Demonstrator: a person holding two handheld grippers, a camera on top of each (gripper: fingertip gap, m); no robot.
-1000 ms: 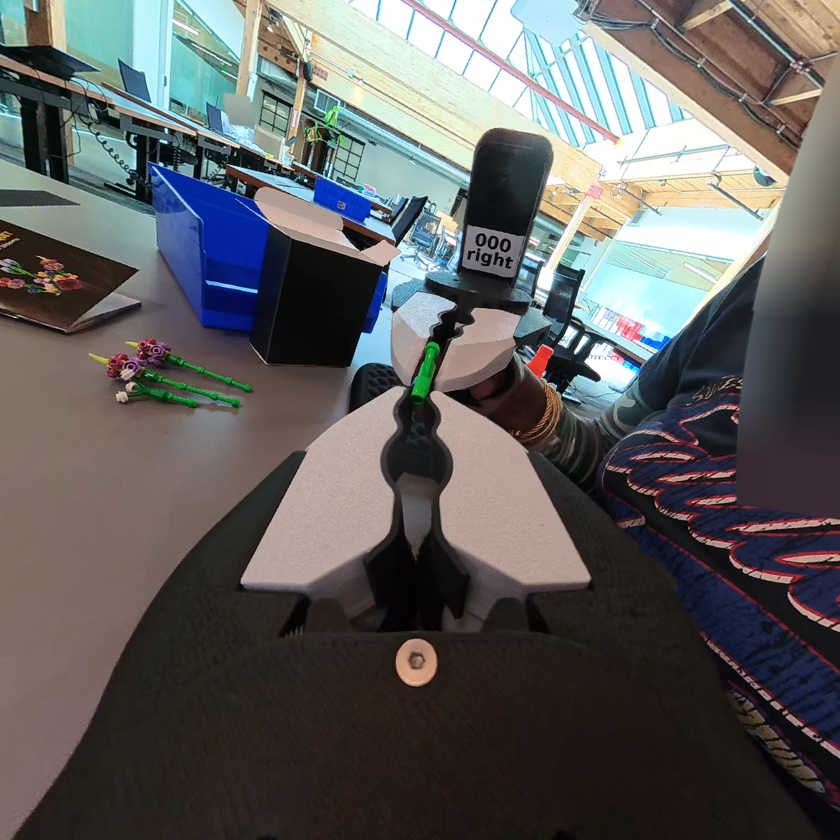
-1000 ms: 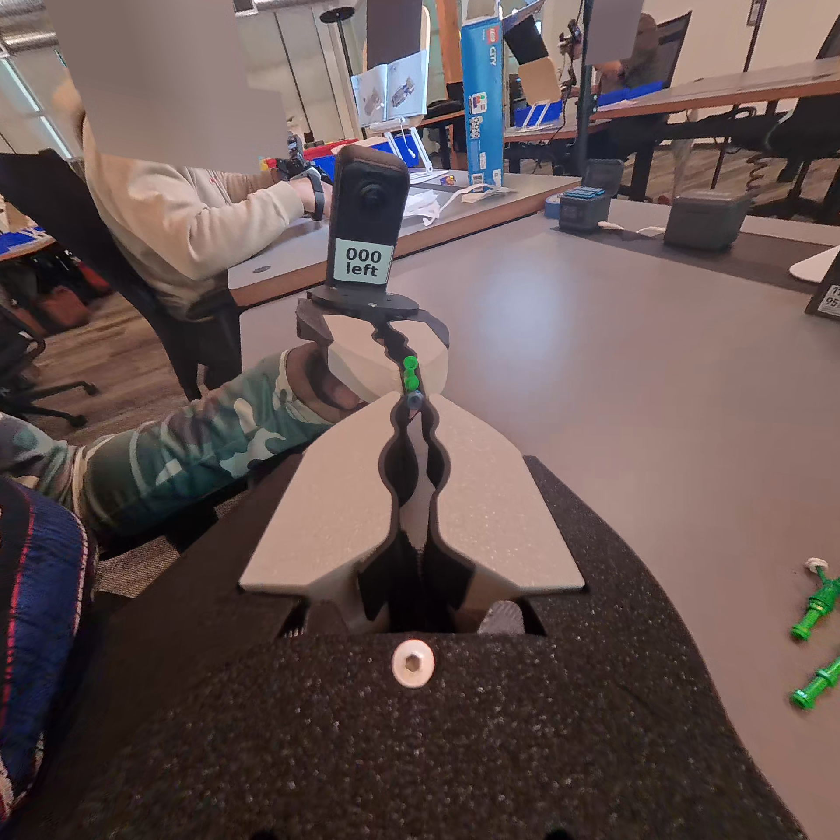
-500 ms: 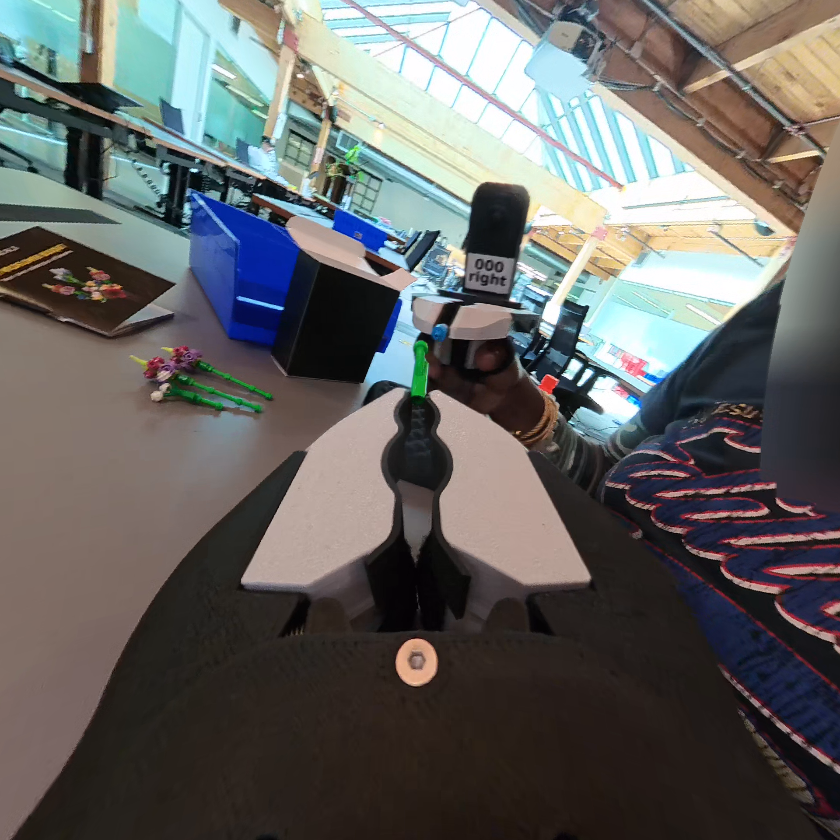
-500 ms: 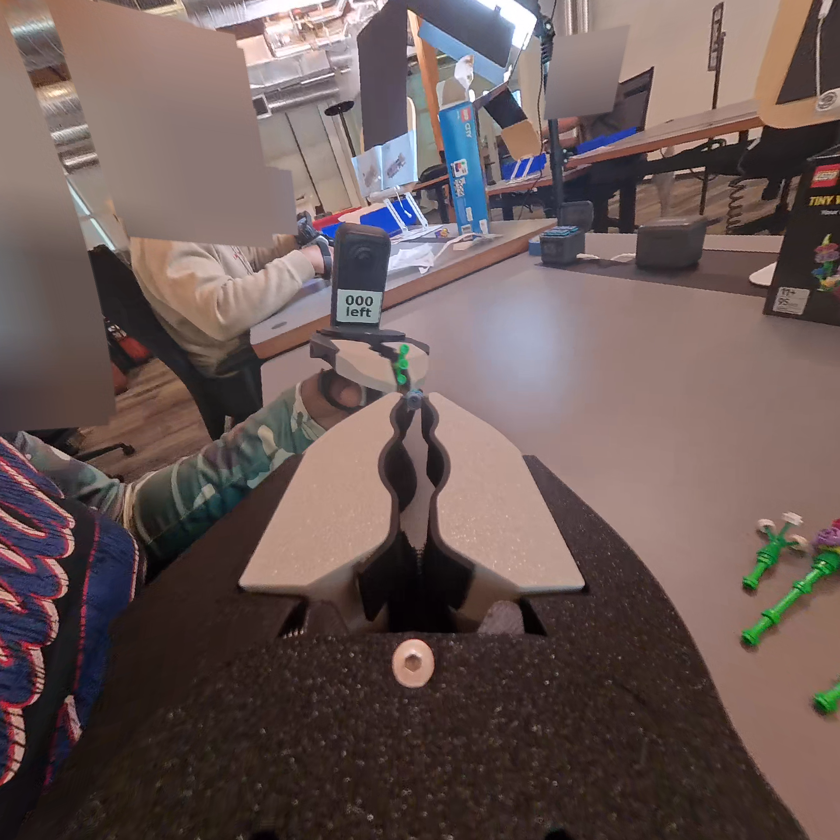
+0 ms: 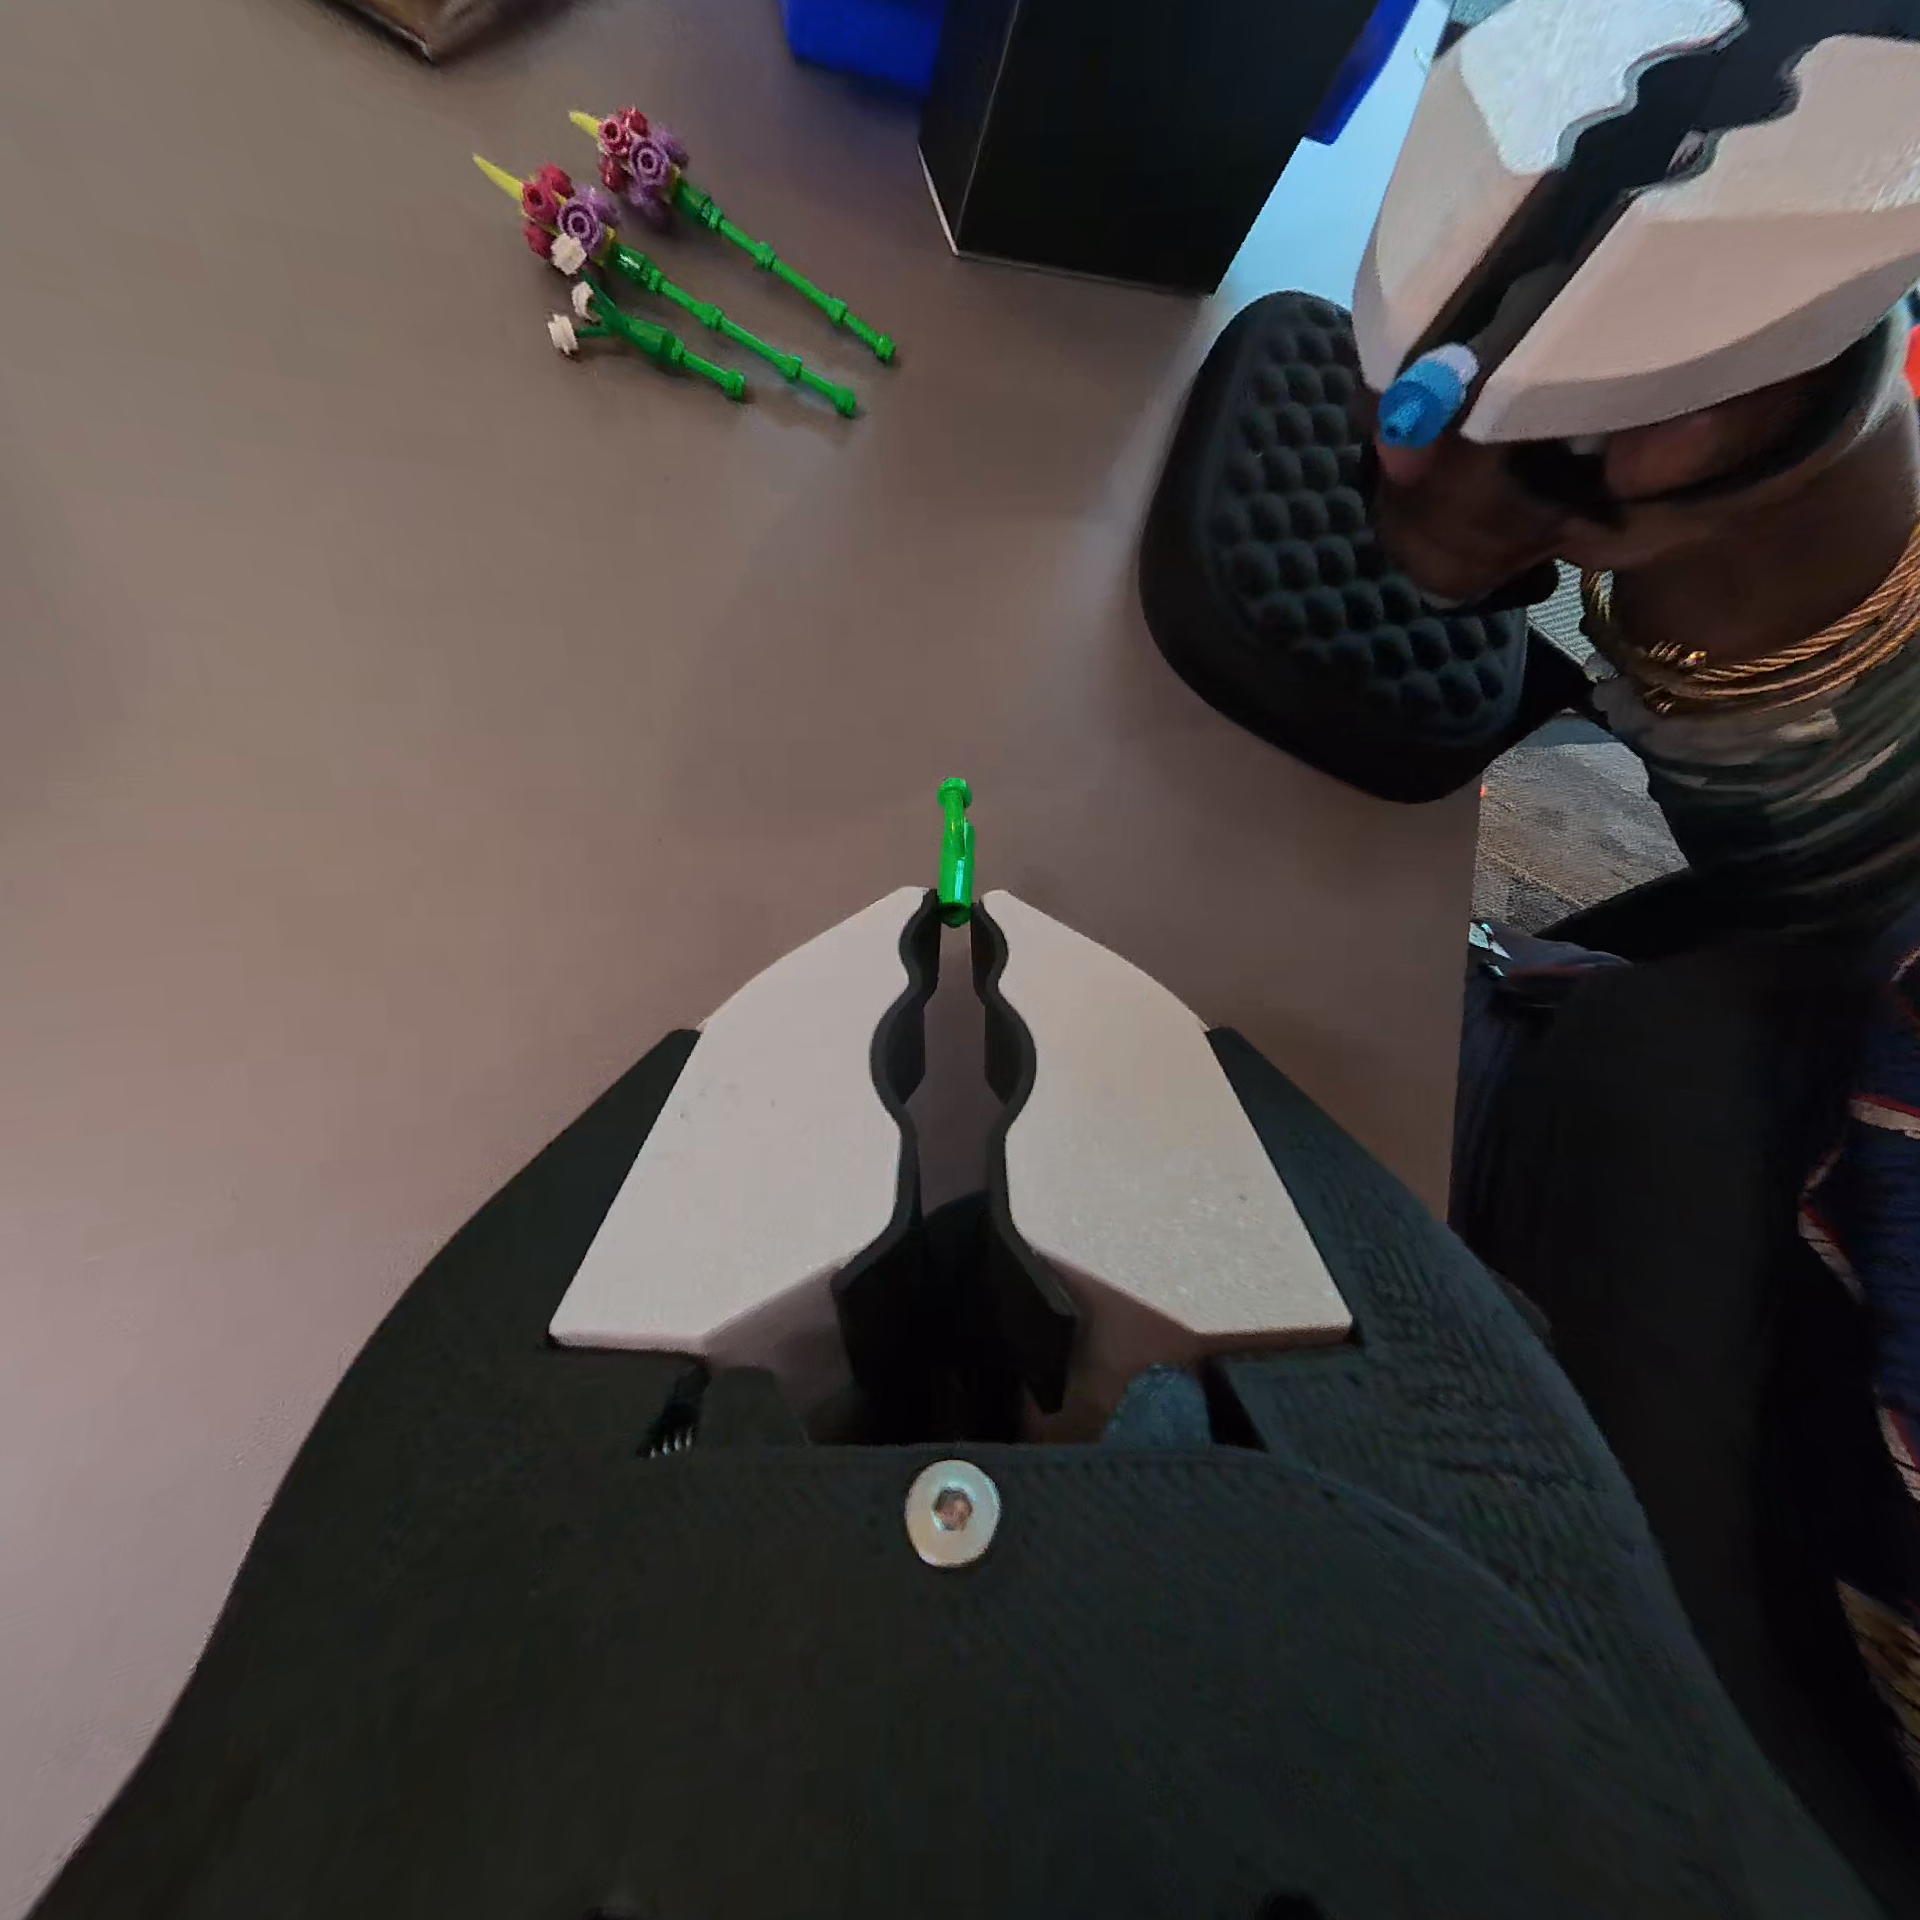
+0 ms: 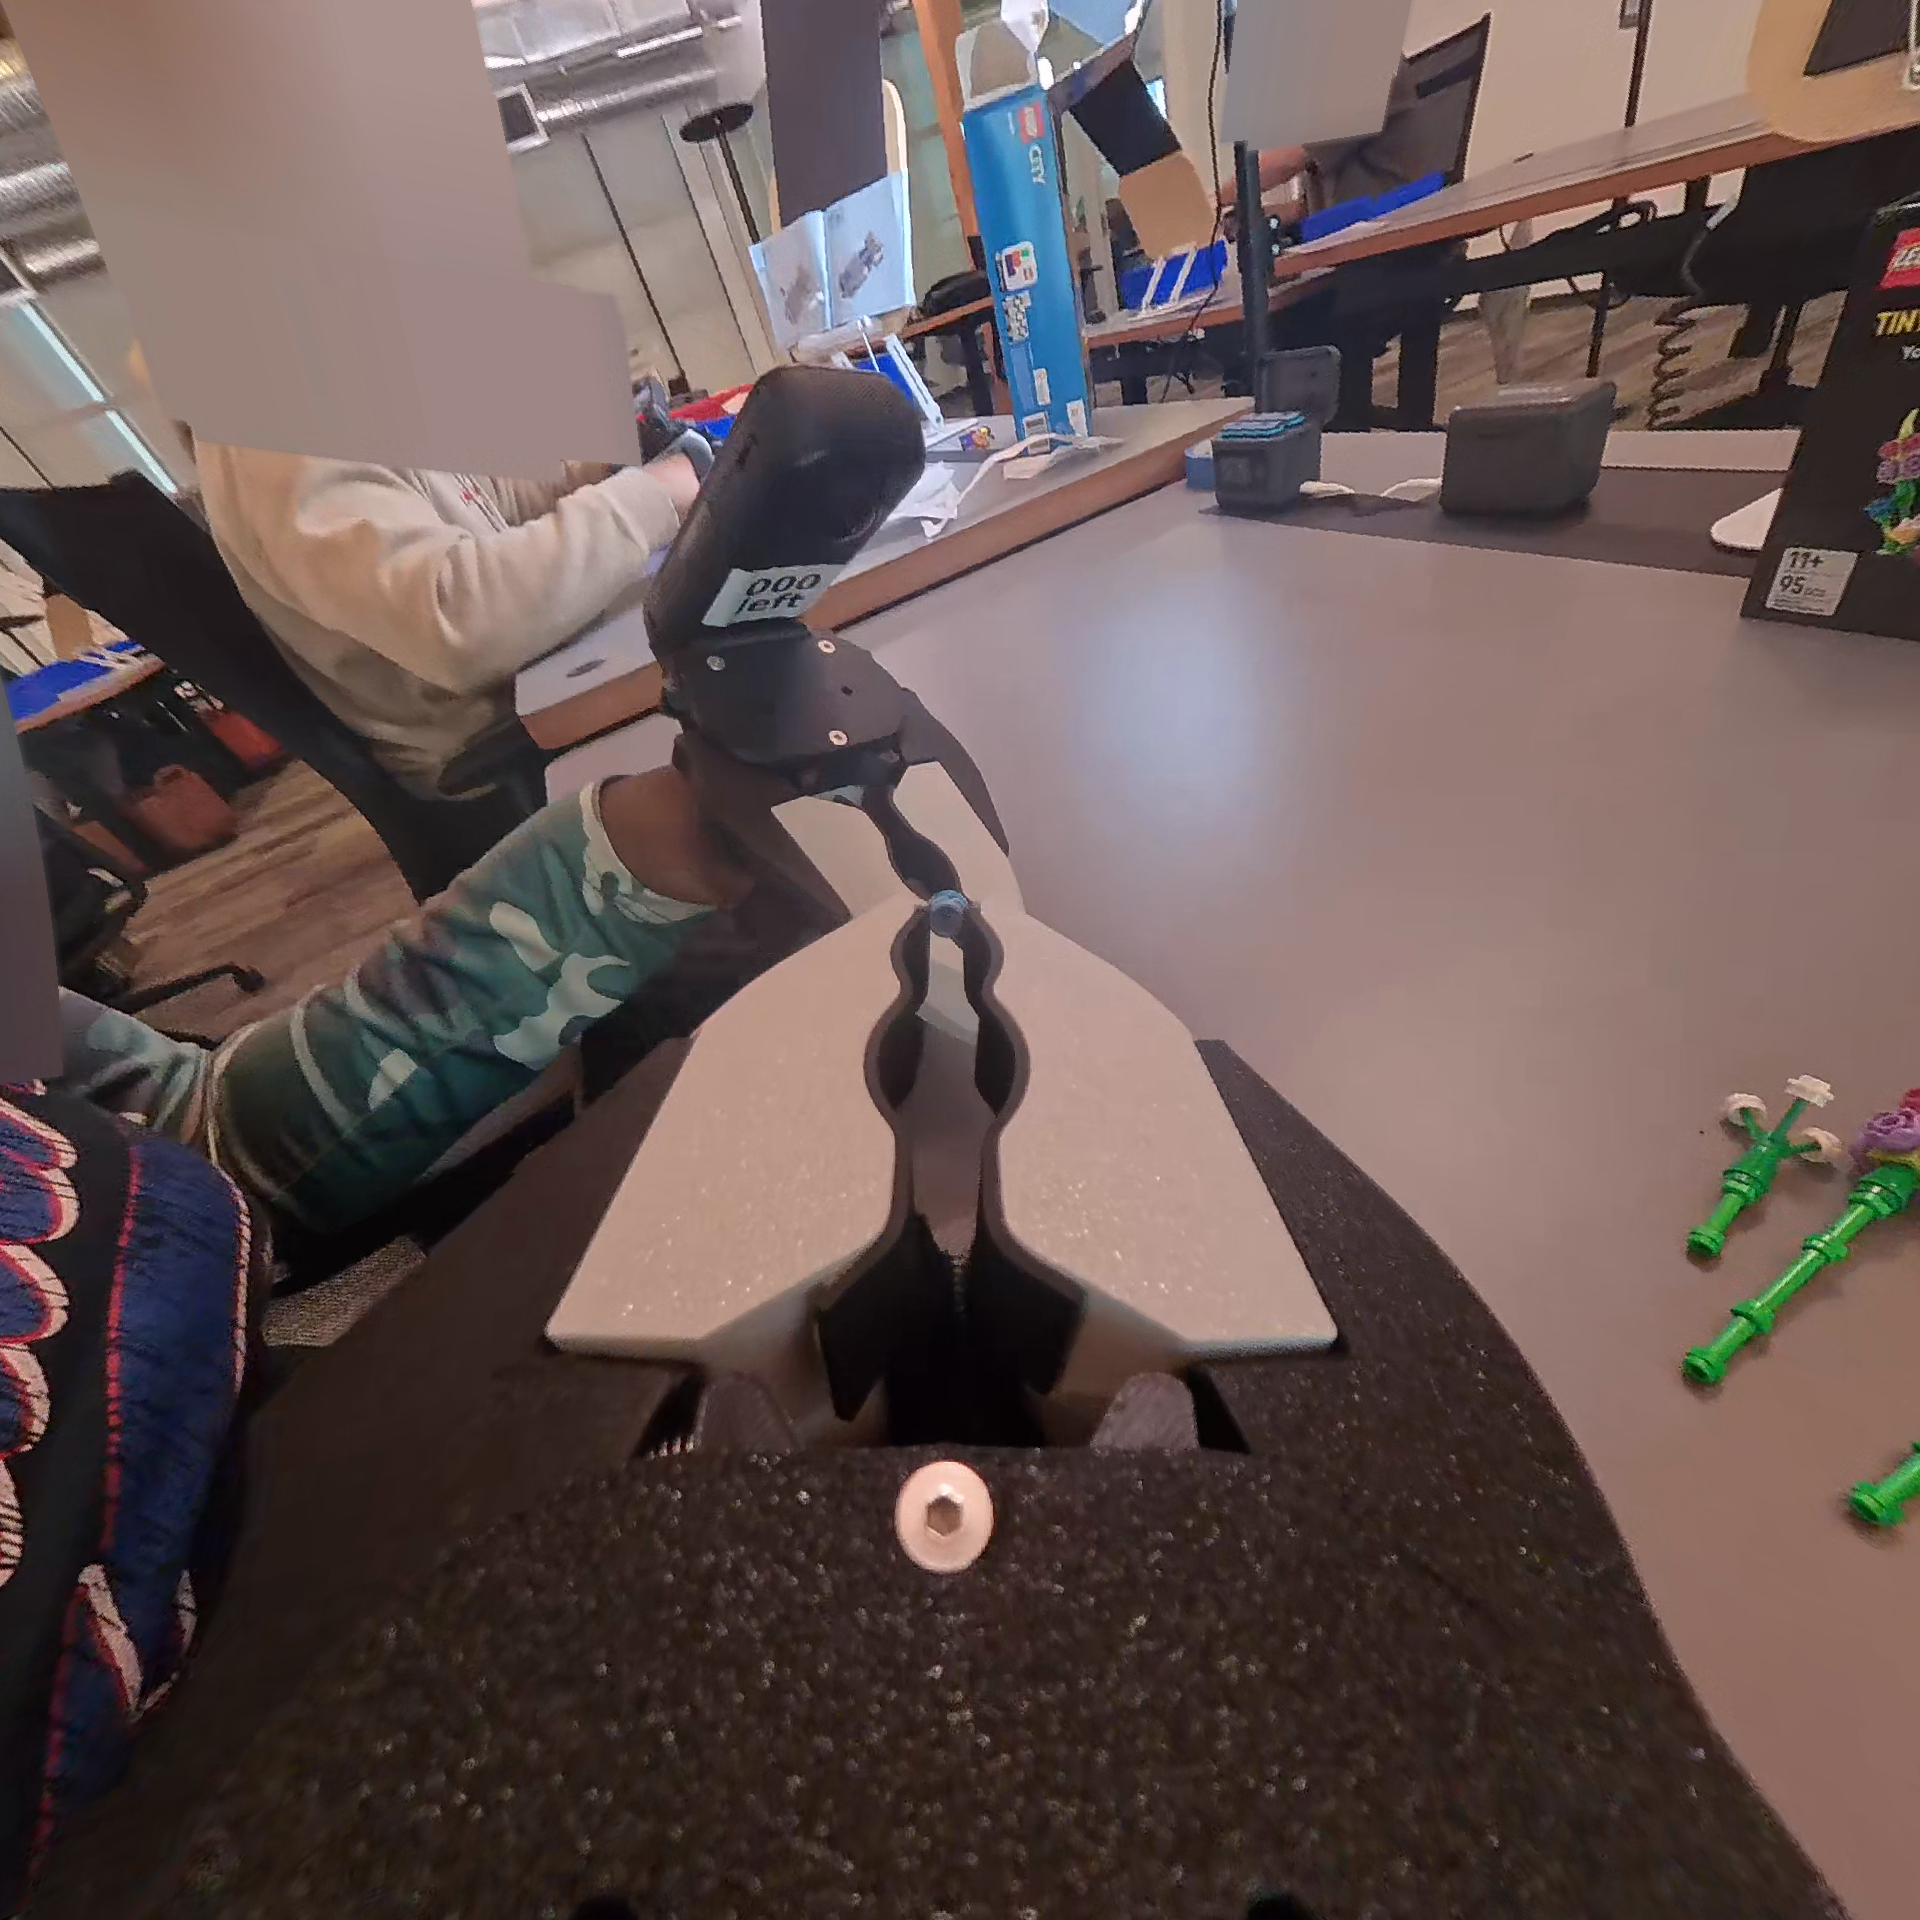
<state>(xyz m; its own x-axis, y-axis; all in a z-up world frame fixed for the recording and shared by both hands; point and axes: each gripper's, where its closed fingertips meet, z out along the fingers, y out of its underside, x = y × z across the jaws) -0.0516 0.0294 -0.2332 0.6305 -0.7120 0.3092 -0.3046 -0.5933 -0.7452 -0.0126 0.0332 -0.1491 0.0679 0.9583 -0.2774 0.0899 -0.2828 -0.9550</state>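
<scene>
My left gripper (image 5: 954,906) is shut on a small green stem piece (image 5: 953,844) that sticks out past its tips, tilted down over the grey table (image 5: 416,675). My right gripper (image 6: 948,916) is shut on a small blue piece (image 6: 948,910). In the left wrist view the right gripper (image 5: 1439,400) hangs at the upper right with the blue piece (image 5: 1418,400) at its tips. In the right wrist view the left gripper (image 6: 914,852) is just beyond my right tips, tilted down. Three built toy flowers (image 5: 665,260) with green stems lie on the table ahead of my left gripper.
A black open box (image 5: 1101,135) and a blue bin (image 5: 862,31) stand at the table's far edge. A black chair back (image 5: 1320,551) is beside the table. The flowers (image 6: 1808,1174), a dark product box (image 6: 1839,436) and small grey devices (image 6: 1527,447) show in the right wrist view. A person sits at another desk. The tips of one gripper are about 9 cm away from the tips of the other.
The two grippers have come apart; the green piece stays in my left gripper, the blue piece in my right. My left gripper has tipped down toward the table.
</scene>
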